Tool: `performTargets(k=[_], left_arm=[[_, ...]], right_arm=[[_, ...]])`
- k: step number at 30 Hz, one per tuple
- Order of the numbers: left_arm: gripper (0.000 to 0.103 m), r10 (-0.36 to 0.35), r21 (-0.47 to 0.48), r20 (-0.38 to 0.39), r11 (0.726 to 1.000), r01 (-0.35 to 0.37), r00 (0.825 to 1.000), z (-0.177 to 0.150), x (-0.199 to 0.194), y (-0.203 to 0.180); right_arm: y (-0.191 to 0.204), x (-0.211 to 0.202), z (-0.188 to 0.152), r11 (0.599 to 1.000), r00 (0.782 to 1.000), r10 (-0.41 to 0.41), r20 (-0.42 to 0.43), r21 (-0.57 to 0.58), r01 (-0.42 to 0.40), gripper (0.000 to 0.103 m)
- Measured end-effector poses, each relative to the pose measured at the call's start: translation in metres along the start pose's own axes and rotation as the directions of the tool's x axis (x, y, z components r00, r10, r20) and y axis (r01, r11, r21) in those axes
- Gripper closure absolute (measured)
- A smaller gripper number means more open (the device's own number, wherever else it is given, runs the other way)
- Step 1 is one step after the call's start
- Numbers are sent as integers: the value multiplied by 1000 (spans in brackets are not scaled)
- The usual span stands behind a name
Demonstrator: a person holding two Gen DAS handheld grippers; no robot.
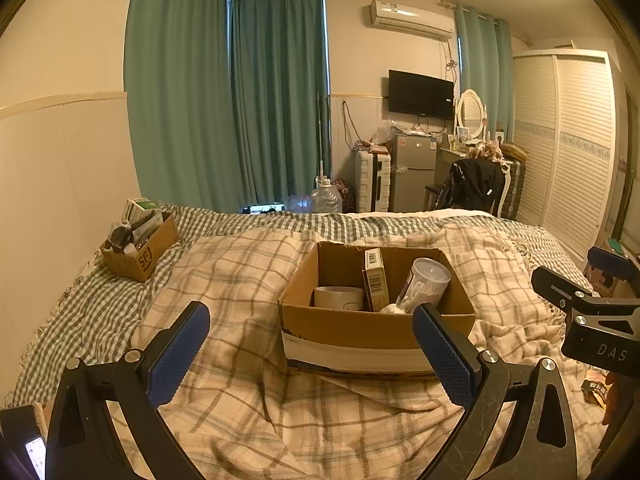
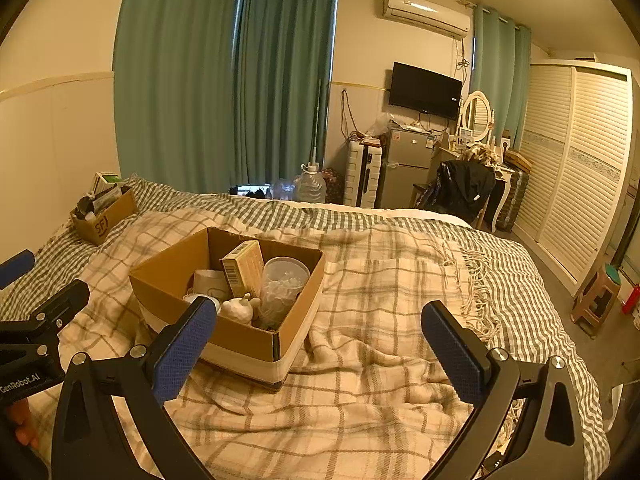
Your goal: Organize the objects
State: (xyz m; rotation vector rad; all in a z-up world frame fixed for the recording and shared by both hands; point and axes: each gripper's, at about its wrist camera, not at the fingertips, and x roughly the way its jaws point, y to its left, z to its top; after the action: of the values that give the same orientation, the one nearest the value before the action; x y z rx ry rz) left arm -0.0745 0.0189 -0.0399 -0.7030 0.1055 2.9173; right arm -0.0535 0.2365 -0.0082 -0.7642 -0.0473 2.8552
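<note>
Far ahead and left of the left gripper (image 1: 310, 354), against the wall, a small cardboard box (image 1: 138, 250) stands crammed with bottles and packets. The left jaws gape wide and hold nothing; just beyond them on the bed's checked blanket (image 1: 240, 408) sits the open carton (image 1: 376, 324), holding a white cup (image 1: 338, 297), an upright yellow box (image 1: 375, 280) and a clear plastic tub (image 1: 428, 282). These look light; the tub seems slippery and thin, best pinched across its wall. The right gripper (image 2: 320, 354) is spread just as wide, empty, the carton ahead of its left jaw.
</note>
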Motion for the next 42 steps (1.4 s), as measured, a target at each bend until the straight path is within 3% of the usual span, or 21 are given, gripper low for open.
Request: performTargets(k=[11,30,42], left_arm=[[0,11,-4,-3,1000,-11,1000,-2,1,1],[0,-28,-28,-28,999,27,999,-3,3,3],[0,7,-2,-21,1000,-7,1000,-4,2,2]], right_arm=[[0,0,-1,1000,1000,1,-2,0,-1,0],[-1,-1,-1,1000,1000,0,-4,5,0,0],[1,0,-2,1000,1000,0,-9,0,0,0]])
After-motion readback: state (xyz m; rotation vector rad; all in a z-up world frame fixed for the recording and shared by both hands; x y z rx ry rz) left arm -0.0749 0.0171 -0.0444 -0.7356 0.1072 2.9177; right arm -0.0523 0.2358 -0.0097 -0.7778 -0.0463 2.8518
